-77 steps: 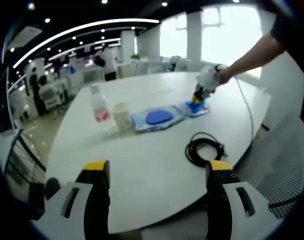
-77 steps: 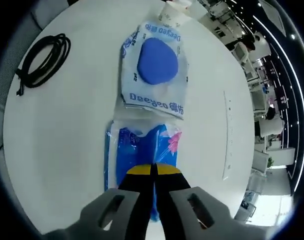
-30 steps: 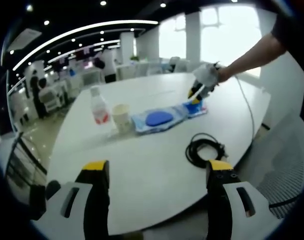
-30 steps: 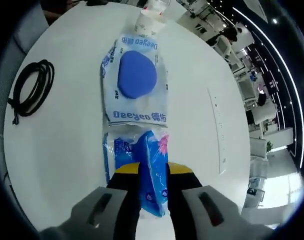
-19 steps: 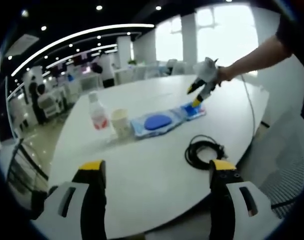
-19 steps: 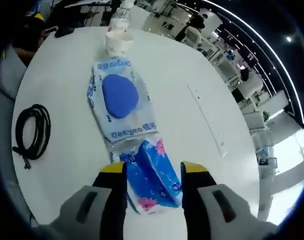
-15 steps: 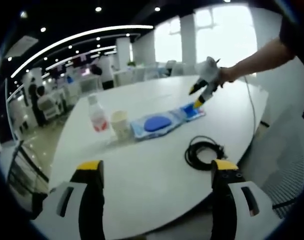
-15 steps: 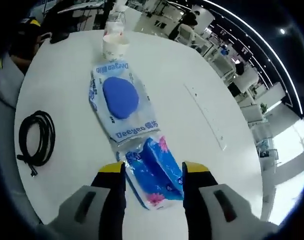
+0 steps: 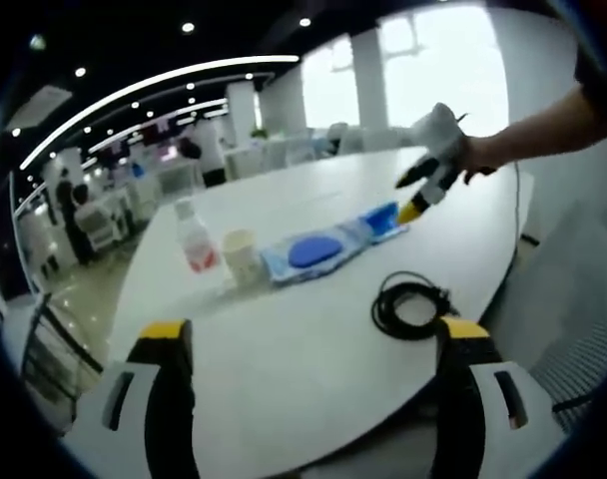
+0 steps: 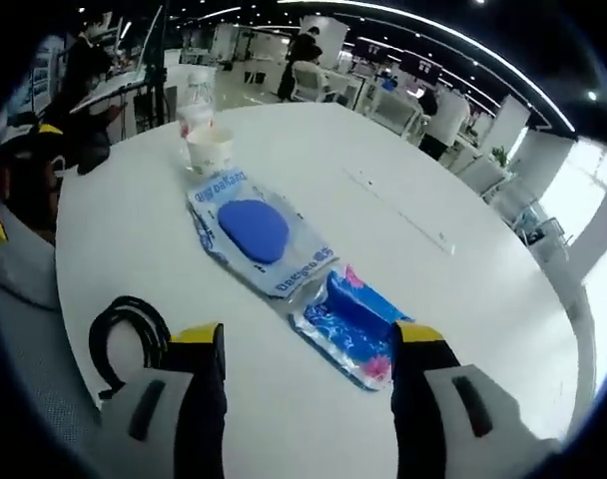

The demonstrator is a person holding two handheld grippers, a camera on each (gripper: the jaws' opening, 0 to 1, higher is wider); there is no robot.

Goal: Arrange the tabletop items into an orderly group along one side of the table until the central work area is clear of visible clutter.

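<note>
On the white round table point(image 9: 284, 369) stand a clear bottle point(image 9: 197, 244) and a paper cup point(image 9: 242, 257). Beside them lie a wipes pack with a blue lid point(image 9: 313, 251), a blue tissue pack point(image 9: 383, 218) touching its end, and a coiled black cable point(image 9: 411, 304). My left gripper point(image 9: 313, 334) is open over the near table edge, holding nothing. A person's hand holds my right gripper point(image 9: 415, 198) above the tissue pack. In the right gripper view, my right gripper point(image 10: 308, 339) stands open above the tissue pack point(image 10: 353, 324). The wipes pack point(image 10: 254, 232), cup point(image 10: 209, 150), bottle point(image 10: 194, 110) and cable point(image 10: 129, 334) lie beyond.
A grey mesh chair point(image 9: 573, 339) stands by the table's right edge. A thin seam point(image 10: 403, 215) runs across the tabletop. Office desks, chairs and people fill the room behind. Bare table surface spreads on the far side of the row of items.
My right gripper has opened, let go of the blue tissue pack and lifted back from it. The pack now lies flat against the wipes pack. The left gripper has barely moved.
</note>
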